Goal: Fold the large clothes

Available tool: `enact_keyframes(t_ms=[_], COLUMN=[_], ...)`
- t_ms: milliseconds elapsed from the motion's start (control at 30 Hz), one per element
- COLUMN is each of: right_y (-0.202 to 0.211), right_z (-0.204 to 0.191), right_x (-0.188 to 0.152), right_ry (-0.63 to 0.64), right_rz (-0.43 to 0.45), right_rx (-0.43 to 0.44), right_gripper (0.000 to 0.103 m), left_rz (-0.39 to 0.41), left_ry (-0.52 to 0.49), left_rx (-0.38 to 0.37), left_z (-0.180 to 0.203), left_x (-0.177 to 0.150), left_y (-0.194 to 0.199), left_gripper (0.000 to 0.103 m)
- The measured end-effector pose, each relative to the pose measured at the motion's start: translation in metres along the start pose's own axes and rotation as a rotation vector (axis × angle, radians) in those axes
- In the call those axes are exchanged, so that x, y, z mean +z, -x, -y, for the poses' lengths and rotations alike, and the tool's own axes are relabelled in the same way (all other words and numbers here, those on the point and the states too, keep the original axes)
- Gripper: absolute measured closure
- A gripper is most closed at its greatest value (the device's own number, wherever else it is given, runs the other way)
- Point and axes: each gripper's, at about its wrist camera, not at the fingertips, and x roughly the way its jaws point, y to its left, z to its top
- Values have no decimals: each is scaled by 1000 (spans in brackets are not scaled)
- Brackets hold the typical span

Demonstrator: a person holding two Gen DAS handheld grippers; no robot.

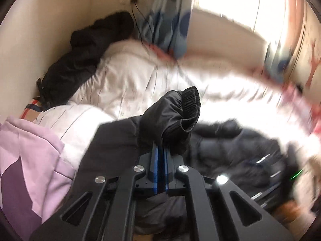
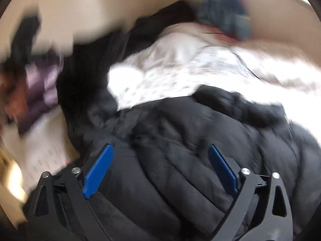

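Note:
A black puffer jacket (image 2: 180,160) lies spread on a bed with a white quilt (image 2: 180,70). My left gripper (image 1: 160,150) is shut on the jacket's sleeve (image 1: 172,116), just below its ribbed cuff (image 1: 190,100), and holds it lifted above the bed. The rest of the jacket (image 1: 230,150) shows blurred to the right in the left wrist view. My right gripper (image 2: 160,154) is open, its blue pads (image 2: 98,170) spread wide just above the quilted body of the jacket. It holds nothing.
A lilac and purple garment (image 1: 30,156) lies at the left of the bed. Another dark garment (image 1: 84,56) is heaped against the beige wall (image 1: 40,30). Blue patterned curtains (image 1: 170,26) hang by a bright window. The white quilt (image 1: 140,76) covers the bed.

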Motion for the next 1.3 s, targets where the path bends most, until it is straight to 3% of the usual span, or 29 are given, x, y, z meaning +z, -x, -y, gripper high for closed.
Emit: enact_keyframes(t_ms=[100, 133, 167, 200, 233, 267, 333, 500, 567, 600, 700, 733, 767, 800, 867, 933, 1067, 1300], right_y=[-47, -63, -71, -72, -64, -56, -38, 0, -3, -9, -63, -84, -90, -90, -69, -35, 40, 143], right_z=[-19, -19, -12, -3, 12, 22, 38, 19, -4, -16, -39, -42, -40, -38, -20, 0, 46, 155], right_x=[6, 4, 2, 2, 1, 0, -2, 23, 38, 41, 28, 16, 10, 8, 10, 9, -14, -100], right_ry=[94, 90, 46, -18, -123, -190, -270, -239, -177, -140, -69, -68, -81, -100, -190, -233, -361, -710], right_rz=[-135, -179, -194, -184, -143, -106, -37, 111, 113, 91, -126, -204, -228, -221, -168, -81, 63, 270], right_rx=[-96, -95, -74, -47, 9, 42, 98, 184, 200, 190, 184, 186, 202, 224, 307, 330, 339, 334], right_gripper=[7, 16, 41, 52, 81, 97, 99, 99, 99, 99, 94, 79, 69, 68, 42, 33, 25, 23], left_rz=[48, 57, 61, 62, 66, 71, 91, 161, 178, 181, 175, 174, 173, 174, 174, 174, 179, 180], left_ry=[66, 76, 80, 80, 82, 84, 99, 170, 179, 182, 180, 179, 180, 180, 178, 181, 179, 117], left_rx=[-53, -62, -64, -67, -69, -72, -84, -130, -140, -142, -148, -148, -153, -157, -164, -177, -230, -394], left_z=[-10, -12, -13, -12, -12, -13, -21, -41, -44, -45, -44, -44, -43, -42, -38, -34, -11, 95], left_x=[6, 6, 8, 7, 5, 4, 3, 4, 5, 6, 6, 6, 7, 7, 9, 12, 22, 43], left_y=[14, 18, 23, 25, 27, 32, 37, 52, 58, 59, 60, 59, 60, 61, 63, 64, 65, 54], left_gripper=[97, 97, 97, 97, 97, 97, 97, 97, 97, 97, 97, 97, 97, 97, 97, 97, 97, 97])
